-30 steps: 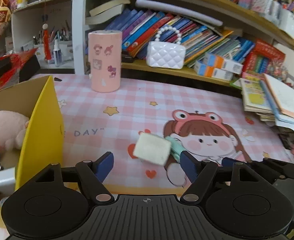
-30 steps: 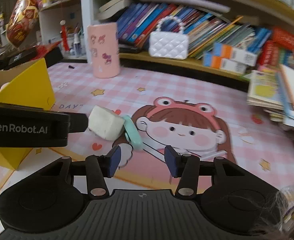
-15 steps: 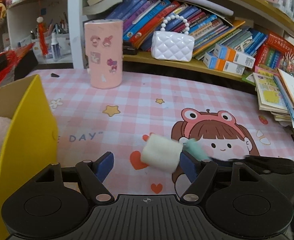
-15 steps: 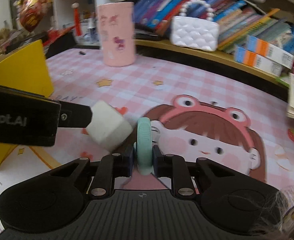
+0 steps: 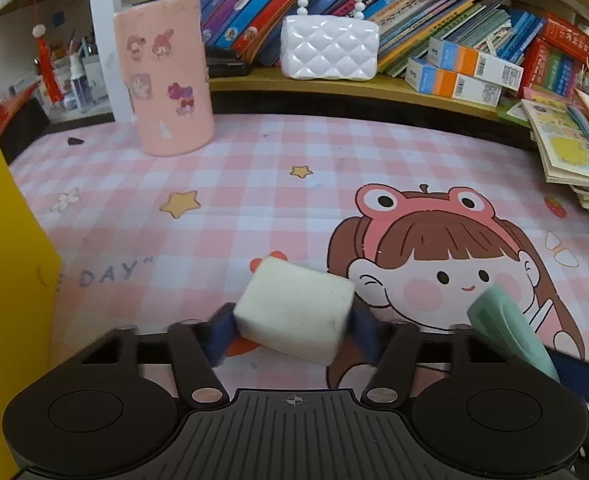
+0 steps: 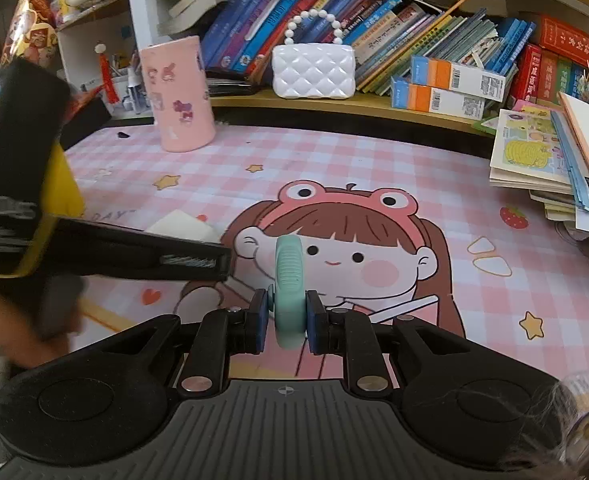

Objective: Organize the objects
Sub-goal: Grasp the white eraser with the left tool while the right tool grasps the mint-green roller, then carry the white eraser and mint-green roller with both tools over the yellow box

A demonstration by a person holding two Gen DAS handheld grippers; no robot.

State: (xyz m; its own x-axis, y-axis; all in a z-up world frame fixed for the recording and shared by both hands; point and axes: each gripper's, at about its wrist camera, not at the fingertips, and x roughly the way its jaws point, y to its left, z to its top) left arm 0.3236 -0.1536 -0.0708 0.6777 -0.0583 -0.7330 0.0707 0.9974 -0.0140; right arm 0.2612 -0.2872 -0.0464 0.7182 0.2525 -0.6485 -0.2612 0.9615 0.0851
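Pink checks cover the mat (image 5: 254, 168) on the desk, with a cartoon girl in a frog hat printed across it. The left gripper (image 5: 290, 332) has just been closing its jaws, and a white block (image 5: 294, 312) sits between them; its blue pads (image 5: 220, 334) press against the block on both sides, just above the mat. From the right wrist view only a corner of that block (image 6: 182, 224) shows behind the black arm of the left gripper (image 6: 142, 252). The right gripper (image 6: 286, 320) is clamped tight on a mint-green ring-shaped thing (image 6: 289, 288), held on edge between the two pads, over the girl's printed face. In the left view that green thing (image 5: 506, 328) appears low on the right, well apart from the block. A yellow box (image 5: 2, 280) stands at the left edge of the mat. At the back stand a pink cylinder with stickers (image 5: 164, 76) and, on the shelf, a white quilted handbag (image 5: 328, 52) in front of leaning books (image 5: 434, 20).
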